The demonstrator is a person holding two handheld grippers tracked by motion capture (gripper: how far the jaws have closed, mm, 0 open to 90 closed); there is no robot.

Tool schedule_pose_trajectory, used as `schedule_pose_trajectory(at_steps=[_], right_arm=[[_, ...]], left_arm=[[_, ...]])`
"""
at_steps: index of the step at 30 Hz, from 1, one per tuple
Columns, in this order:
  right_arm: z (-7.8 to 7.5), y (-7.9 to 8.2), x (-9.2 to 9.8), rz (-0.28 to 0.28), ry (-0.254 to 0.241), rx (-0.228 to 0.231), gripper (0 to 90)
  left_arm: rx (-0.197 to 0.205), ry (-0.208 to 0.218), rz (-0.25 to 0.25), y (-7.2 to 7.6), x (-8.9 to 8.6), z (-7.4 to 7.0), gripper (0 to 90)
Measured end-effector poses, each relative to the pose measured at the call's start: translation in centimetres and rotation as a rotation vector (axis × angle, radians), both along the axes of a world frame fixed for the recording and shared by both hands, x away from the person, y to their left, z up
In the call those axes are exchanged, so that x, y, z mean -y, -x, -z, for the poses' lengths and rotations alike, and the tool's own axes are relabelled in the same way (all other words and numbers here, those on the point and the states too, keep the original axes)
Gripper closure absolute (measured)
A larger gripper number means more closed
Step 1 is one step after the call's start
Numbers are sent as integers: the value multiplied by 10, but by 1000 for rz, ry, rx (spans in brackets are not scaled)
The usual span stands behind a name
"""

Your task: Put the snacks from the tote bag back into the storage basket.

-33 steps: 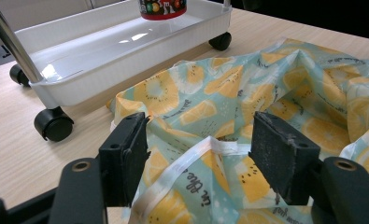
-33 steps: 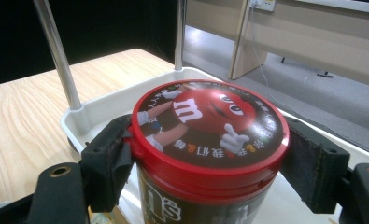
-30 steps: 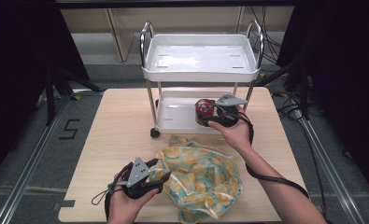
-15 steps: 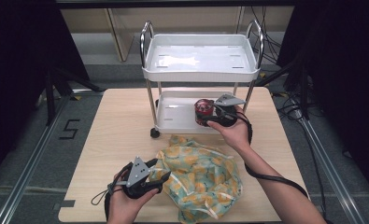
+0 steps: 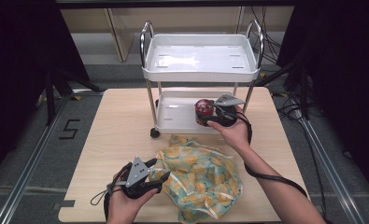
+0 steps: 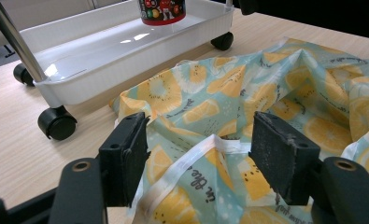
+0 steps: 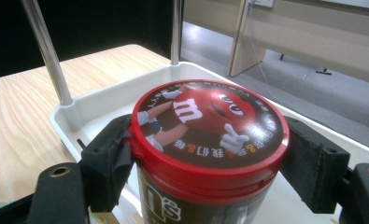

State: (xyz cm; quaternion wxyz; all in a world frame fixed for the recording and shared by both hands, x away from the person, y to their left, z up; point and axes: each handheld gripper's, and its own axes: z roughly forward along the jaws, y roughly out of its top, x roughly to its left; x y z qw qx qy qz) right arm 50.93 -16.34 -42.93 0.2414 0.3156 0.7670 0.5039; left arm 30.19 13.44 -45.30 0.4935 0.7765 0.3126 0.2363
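Clamped on the red-lidded candy jar point(image 7: 209, 140), my right claw point(image 5: 209, 114) holds it over the white cart's point(image 5: 201, 70) lower tray on the pale wooden worktop point(image 5: 112, 126); my left claw point(image 5: 159, 173) gapes around the lemon-print cloth point(image 5: 201, 179), dark room behind.

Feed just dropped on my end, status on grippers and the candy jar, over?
Right hand-held gripper shut on candy jar at cart's lower tray. Left hand-held gripper open over lemon-print bag. Nothing in the way.
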Motion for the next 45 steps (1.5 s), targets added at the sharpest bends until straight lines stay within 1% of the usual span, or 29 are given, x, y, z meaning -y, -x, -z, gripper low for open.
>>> schedule_pose_trajectory(at_steps=[1,2,4,5,6,7,9,10,11,18,19,20,22,23,24,26,27,29,30,31,34,35,37,38,40,41,42,44,45], right_arm=[[0,0,0,6,5,1,258],[1,-1,0,-10,9,2,258],[1,-1,-1,-15,-6,-3,258],[2,1,-2,0,-13,-25,258],[2,1,-2,20,-8,-14,258],[2,0,-1,7,6,-1,258],[2,-1,-1,3,11,0,259],[2,-1,0,4,10,0,258],[2,1,-2,9,-20,-21,258],[3,2,-3,18,-22,-31,258],[3,-2,0,6,14,0,258],[4,-3,0,3,14,8,258],[5,-1,-2,5,-21,-21,258],[5,-1,-2,5,-21,-21,258],[6,-3,-1,-4,-2,-3,258],[6,-3,-1,1,14,4,258],[5,-2,-1,-6,3,-12,258],[5,-2,-1,-3,-5,-14,259],[5,0,-4,17,-18,-27,258],[6,-2,-2,8,-3,-8,258],[6,-2,-3,4,-7,-10,258],[6,-3,-3,-6,8,2,258],[6,-3,-3,-4,9,11,258],[7,-3,-3,-1,2,-10,258],[7,-3,-1,-5,18,3,258],[8,-2,-2,18,15,-13,259],[9,-4,-1,18,18,-2,258],[9,-3,0,10,21,-16,258],[9,-3,-1,11,-1,-18,258]], left_arm=[[0,3,0,0,0,0,361],[0,4,0,0,0,0,361],[1,1,0,0,0,0,361],[1,1,0,0,0,0,361],[2,0,0,0,0,0,361],[0,-3,-6,0,-1,0,361],[2,-3,-5,0,-1,-1,361],[2,-4,-5,0,-1,-1,361],[2,-4,-5,0,-1,-1,361],[-5,0,-2,0,0,0,361],[-5,-3,-5,0,0,0,361],[-5,-1,-6,0,0,0,361],[-4,4,1,0,0,0,361],[-7,9,-3,0,0,0,361],[-6,10,-4,0,0,0,361],[-6,9,-4,0,0,0,361],[-4,6,-2,0,0,0,361],[-1,1,4,0,0,0,361],[-4,3,0,0,0,0,361],[-2,3,0,0,0,0,361],[-5,0,-5,0,0,0,361],[-4,-1,-4,0,0,0,361],[-1,1,2,0,0,0,361],[-8,6,-1,0,0,1,361],[0,-1,3,0,0,0,360],[-5,-2,-5,0,0,0,361],[-5,-3,-3,0,0,0,361],[-4,4,1,0,0,1,361],[-4,3,0,0,0,0,361]])
